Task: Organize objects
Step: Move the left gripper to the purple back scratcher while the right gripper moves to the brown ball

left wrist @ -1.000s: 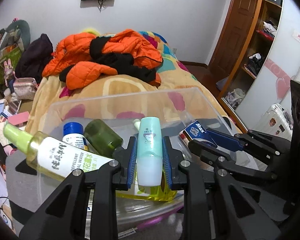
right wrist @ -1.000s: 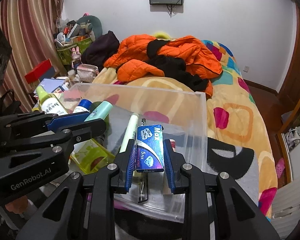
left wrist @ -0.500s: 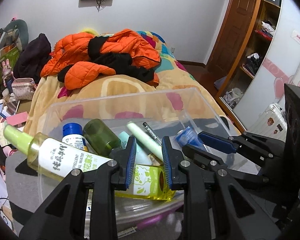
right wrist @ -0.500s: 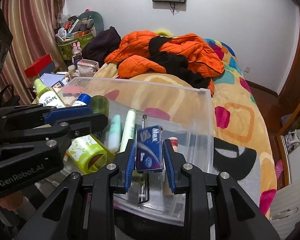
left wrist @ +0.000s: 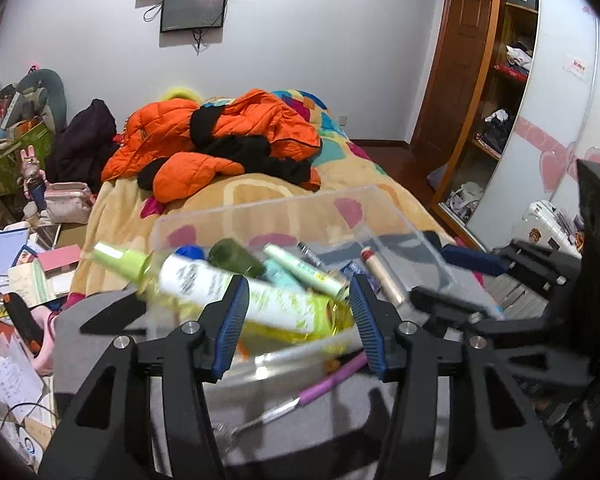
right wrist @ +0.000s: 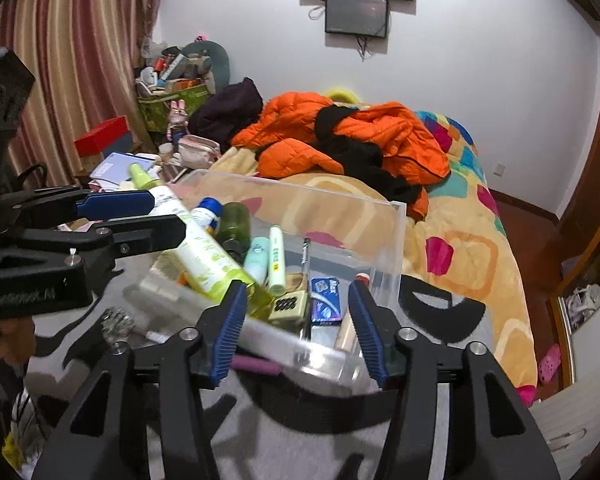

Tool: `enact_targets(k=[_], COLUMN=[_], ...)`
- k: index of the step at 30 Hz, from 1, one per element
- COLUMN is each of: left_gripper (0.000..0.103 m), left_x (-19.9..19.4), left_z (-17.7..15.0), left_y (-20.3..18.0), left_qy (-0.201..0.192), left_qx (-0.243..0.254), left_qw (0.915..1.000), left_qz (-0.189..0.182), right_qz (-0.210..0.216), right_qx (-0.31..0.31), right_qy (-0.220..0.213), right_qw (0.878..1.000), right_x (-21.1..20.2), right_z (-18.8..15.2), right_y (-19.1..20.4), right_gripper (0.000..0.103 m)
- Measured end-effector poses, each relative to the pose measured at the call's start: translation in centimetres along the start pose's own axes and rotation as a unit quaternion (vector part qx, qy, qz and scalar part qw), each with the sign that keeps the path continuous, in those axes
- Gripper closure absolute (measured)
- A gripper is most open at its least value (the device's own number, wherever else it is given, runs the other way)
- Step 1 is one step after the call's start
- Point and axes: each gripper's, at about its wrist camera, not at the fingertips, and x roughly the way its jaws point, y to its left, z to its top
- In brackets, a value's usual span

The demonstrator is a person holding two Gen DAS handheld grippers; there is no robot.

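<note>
I am holding both fingers wide apart, left gripper (left wrist: 298, 318) and right gripper (right wrist: 296, 326) gripping nothing, above the clear plastic bin (right wrist: 384, 240).

Bin (right wrist: 384, 240) clear glossy plastic, smooth walls; spray bottle (right wrist: 204, 252) see-through yellow plastic w/ paper label; blue box (right wrist: 324, 300) glossy card; jacket (left wrist: 220, 140) quilted orange cloth, slight sheen; blanket (right wrist: 460, 248) soft matt fleece; gripper fingers (left wrist: 230, 320) matt black plastic w/ ribbed blue pads & shiny metal screws; door (left wrist: 448, 80) polished wood
</note>
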Motion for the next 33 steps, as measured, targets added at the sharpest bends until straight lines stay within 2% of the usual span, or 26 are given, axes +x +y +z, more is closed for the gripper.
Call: enact_targets(k=[3, 10, 16, 26, 33], left_gripper=[0.051, 0.050, 0.050, 0.050, 0.050], left_x=[-0.9, -0.8, 2.2, 5.6, 4.7], left_z=[-1.5, -6.2, -8.8, -8.6, -9.4], left_y=[0.8, 3.6, 3.7, 1.0, 0.6], left_qy=[0.007, 0.054, 0.111, 0.130, 0.131], left_qx=[0.003, -0.003, 0.001, 0.052, 0.073], left_qw=[0.9999, 0.9980, 0.9937, 0.9900, 0.9885], left_qz=[0.014, 0.034, 0.019, -0.013, -0.022], right_qz=[0.006, 0.024, 0.032, 0.058, 0.085], right_qx=[-0.006, -0.018, -0.010, -0.003, -0.035], right_qy=[0.004, 0.053, 0.109, 0.121, 0.118], right_qw=[1.000, 0.998, 0.993, 0.991, 0.989], right_x=[-0.5, 1.4, 5.2, 7.5, 7.4], right_z=[-0.8, -4.1, -5.7, -5.4, -5.3], right_y=[0.4, 1.7, 1.6, 1.3, 3.5], right_gripper=[0.051, 0.050, 0.050, 0.049, 0.047])
